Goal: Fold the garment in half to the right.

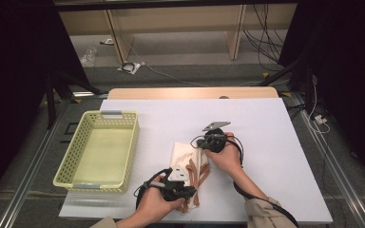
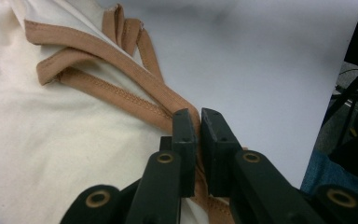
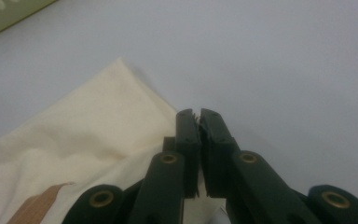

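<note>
Here we are seeing, from above, the cream bag lying near the middle of the table, right of the yellow basket. Up close, the left hand-held gripper is pinching a brown strap, while the right hand-held gripper is clamping the bag's edge.

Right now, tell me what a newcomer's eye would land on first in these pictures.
First, the cream cloth bag with brown straps, lying folded on the white table near its front edge. The left gripper is shut on a strap, and the right gripper pinches the bag's cloth edge. To the left stands a yellow perforated basket, nothing inside it.
</note>
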Demonstrator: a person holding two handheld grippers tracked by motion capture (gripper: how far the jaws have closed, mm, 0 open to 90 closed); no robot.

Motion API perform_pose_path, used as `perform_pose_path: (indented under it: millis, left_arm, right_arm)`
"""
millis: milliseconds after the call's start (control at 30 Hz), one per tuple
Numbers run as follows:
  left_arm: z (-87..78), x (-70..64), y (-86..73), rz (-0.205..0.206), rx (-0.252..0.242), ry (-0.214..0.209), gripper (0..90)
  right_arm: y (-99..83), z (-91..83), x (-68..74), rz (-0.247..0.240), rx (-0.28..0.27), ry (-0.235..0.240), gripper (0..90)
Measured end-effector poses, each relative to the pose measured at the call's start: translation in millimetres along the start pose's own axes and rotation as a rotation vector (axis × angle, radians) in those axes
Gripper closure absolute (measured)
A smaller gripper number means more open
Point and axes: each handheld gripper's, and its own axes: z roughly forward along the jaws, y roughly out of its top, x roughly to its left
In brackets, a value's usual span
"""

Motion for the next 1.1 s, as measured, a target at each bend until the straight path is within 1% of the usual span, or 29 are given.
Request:
perform_pose_path:
  millis: [267, 333, 500, 533, 633, 733, 833, 900, 933, 1000, 1100]
  left_arm:
    - [0.5, -0.9, 0.0, 0.005, 0.005, -0.006, 82.0]
    - [0.9, -1.9, 0.0, 0.000, 0.000, -0.009, 81.0]
    - [1.0, -4.1, 0.4, 0.014, -0.005, -0.010, 78.1]
    - [0.9, -4.9, 0.4, 0.020, 0.000, -0.013, 77.7]
    - [1.3, -6.6, 0.6, 0.019, -0.008, -0.018, 76.0]
    - [1.3, -7.3, 0.9, 0.029, -0.015, -0.023, 74.2]
    - [2.1, -9.3, 1.5, 0.042, -0.023, -0.033, 72.9]
    - [3.3, -10.6, 1.4, 0.046, -0.029, -0.038, 71.6]
    - [3.6, -10.7, 1.4, 0.052, -0.025, -0.039, 71.4]
    - [4.0, -11.1, 1.4, 0.051, -0.023, -0.041, 71.2]
    - [5.8, -11.9, 1.0, 0.053, -0.024, -0.046, 70.8]
  right_arm:
    - [-1.6, -1.1, -1.5, 0.004, 0.000, -0.004, 84.3]
    - [-1.8, -1.8, -1.6, 0.005, 0.003, -0.003, 84.0]
    - [-2.4, -2.7, -2.6, 0.003, 0.002, -0.004, 82.9]
    - [-2.7, -3.7, -2.8, 0.010, 0.000, -0.006, 82.1]
    - [-3.6, -5.5, -4.0, 0.006, 0.006, -0.009, 80.9]
    - [-4.4, -6.5, -5.2, 0.008, 0.003, -0.012, 80.3]
    - [-5.2, -10.1, -7.5, 0.017, 0.001, -0.021, 79.2]
    - [-5.3, -12.2, -9.2, 0.013, -0.002, -0.025, 78.2]
    - [-5.3, -13.3, -9.5, 0.018, -0.005, -0.028, 77.8]
    - [-5.1, -14.7, -10.1, 0.019, -0.007, -0.030, 77.2]
    - [-2.1, -20.5, -9.6, 0.020, -0.028, -0.043, 75.1]
